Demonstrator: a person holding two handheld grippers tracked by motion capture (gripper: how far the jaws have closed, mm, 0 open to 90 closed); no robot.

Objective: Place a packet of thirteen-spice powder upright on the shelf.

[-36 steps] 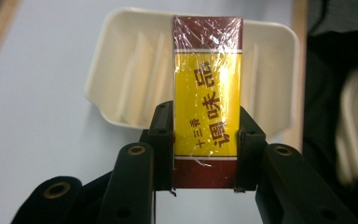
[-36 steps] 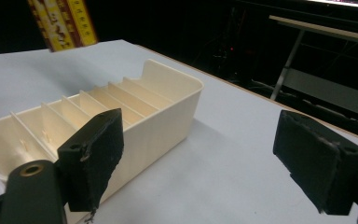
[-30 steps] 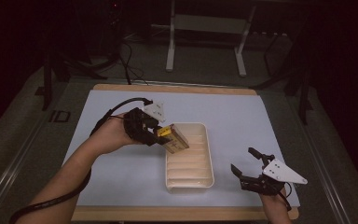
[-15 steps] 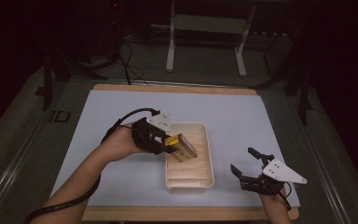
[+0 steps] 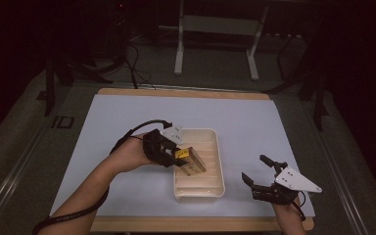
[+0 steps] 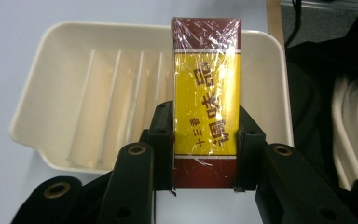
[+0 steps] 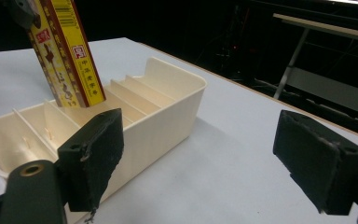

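The wrapped packet is yellow with dark red bands at both ends and dark red characters. The ribbed tray is cream. The gripper jaws are black. The tabletop is pale blue-white, edged in light wood.

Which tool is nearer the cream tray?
Left. The left tool is over the cream tray, holding the yellow-and-red box tilted down into it. The right tool sits open on the table to the tray's right, clear of it.
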